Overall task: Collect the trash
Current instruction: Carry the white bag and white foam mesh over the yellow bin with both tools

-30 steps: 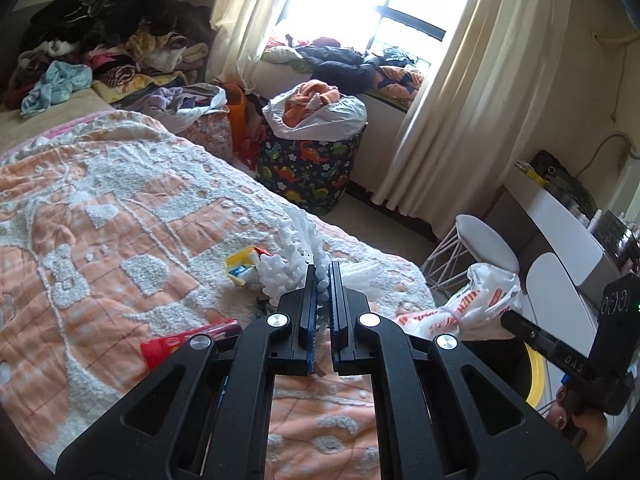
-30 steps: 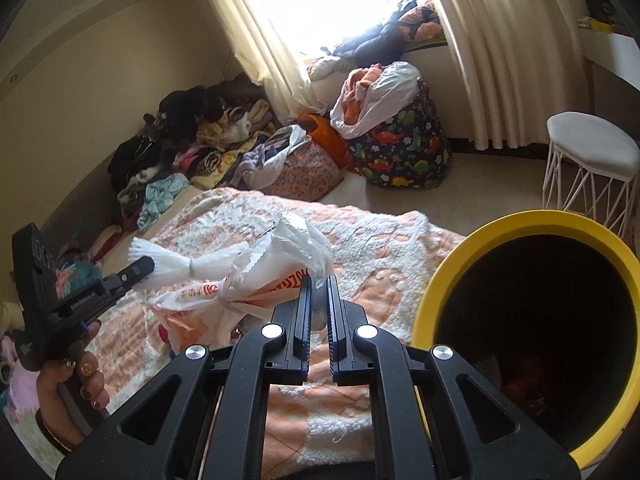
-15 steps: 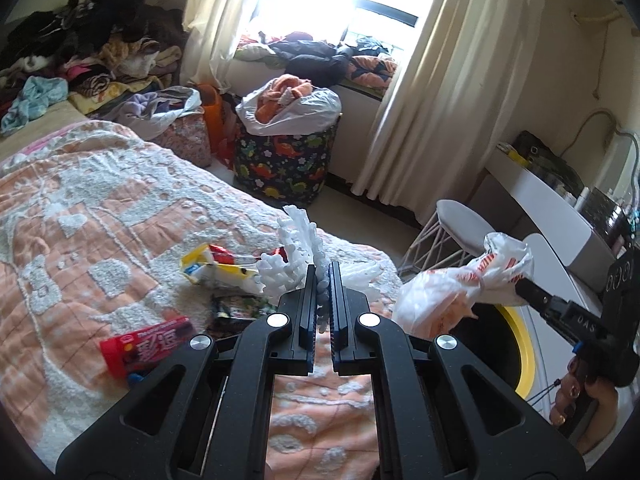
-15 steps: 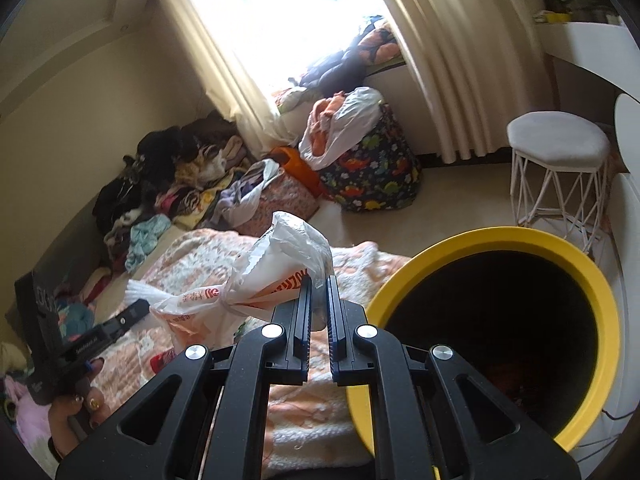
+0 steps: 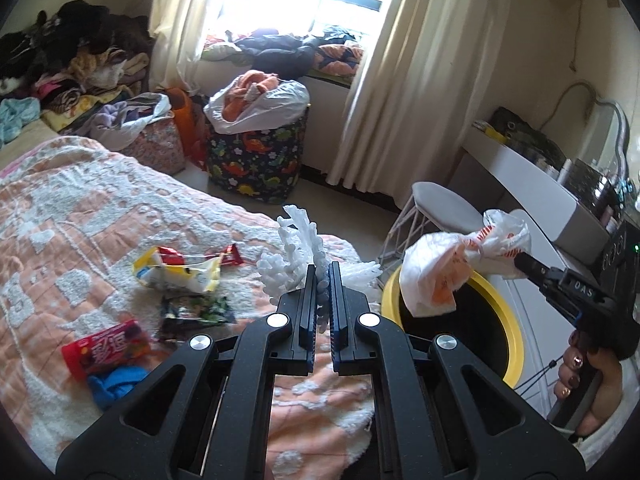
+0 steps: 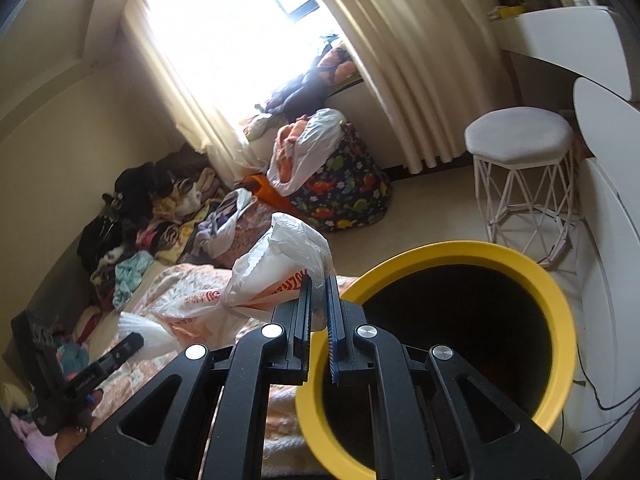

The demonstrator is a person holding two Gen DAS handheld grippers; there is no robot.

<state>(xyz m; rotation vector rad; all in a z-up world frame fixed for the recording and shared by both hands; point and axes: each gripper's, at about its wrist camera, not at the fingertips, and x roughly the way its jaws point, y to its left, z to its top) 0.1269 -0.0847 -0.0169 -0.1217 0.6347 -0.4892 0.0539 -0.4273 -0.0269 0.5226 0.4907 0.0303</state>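
Note:
My left gripper (image 5: 323, 276) is shut on a white foam net (image 5: 300, 256), held above the bed's corner. My right gripper (image 6: 318, 286) is shut on a white and orange plastic bag (image 6: 264, 280) and holds it over the near left rim of the yellow-rimmed bin (image 6: 520, 264). In the left wrist view the bag (image 5: 444, 272) hangs over the bin (image 5: 510, 360) from the right gripper (image 5: 520, 262). Wrappers lie on the bed: a yellow and white one (image 5: 176, 270), a dark one (image 5: 196, 310), a red packet (image 5: 106, 348) and a blue scrap (image 5: 116, 380).
The orange and white bedspread (image 5: 80, 208) fills the left. A dinosaur-print hamper (image 5: 256, 160) stands by the curtain. A white stool (image 6: 520, 132) and a white desk (image 5: 540, 200) stand beside the bin. Clothes are piled along the wall (image 5: 60, 72).
My right gripper has carried the bag off the bed to above the bin's rim. My left gripper has drawn back with the foam net, and more wrappers have come into view.

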